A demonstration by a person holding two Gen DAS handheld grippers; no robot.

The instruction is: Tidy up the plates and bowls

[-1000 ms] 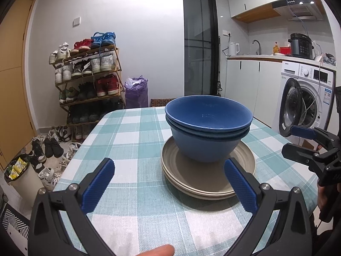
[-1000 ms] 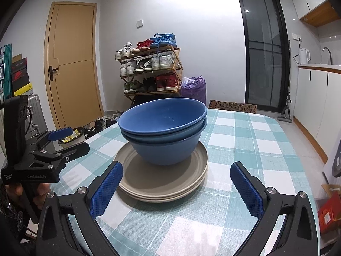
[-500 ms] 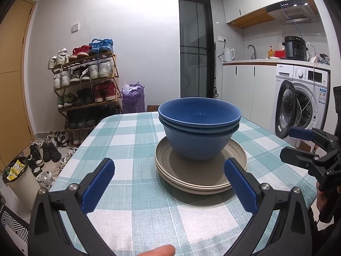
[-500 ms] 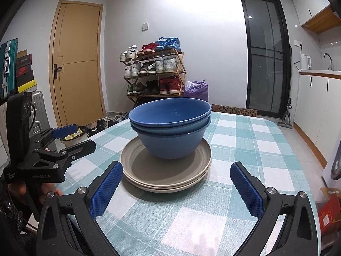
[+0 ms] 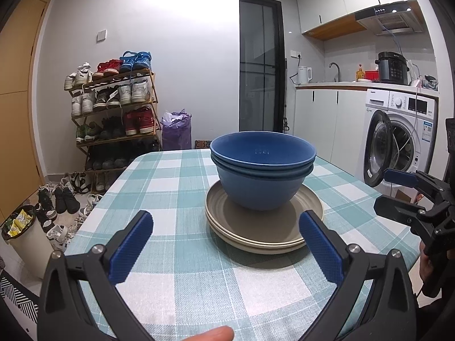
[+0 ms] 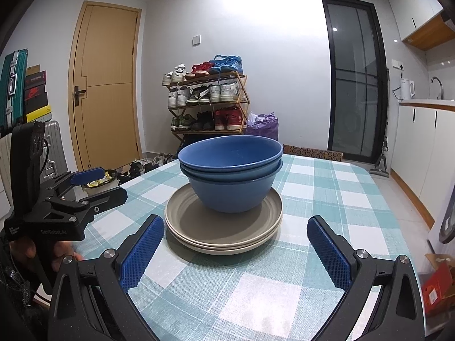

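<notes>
Two blue bowls (image 5: 263, 176), nested, stand on two stacked beige plates (image 5: 264, 221) near the middle of the checked worktop (image 5: 170, 199). The left hand-held gripper (image 5: 224, 244) hovers low at the stack's 6 o'clock, jaws spread wide and empty. The right hand-held gripper (image 6: 236, 250) is likewise wide open, holding nothing, the stack straight ahead between its blue pads (image 6: 142, 253). Nothing lies between either gripper and the stack. Around the worktop: a shoe rack (image 5: 113, 113) at 11 o'clock in the left wrist view, and a washing machine (image 5: 401, 139) at 2 o'clock. A fingertip (image 5: 210, 334) shows at the frame's bottom edge. The left gripper's body reads "GenRobot.AI".
</notes>
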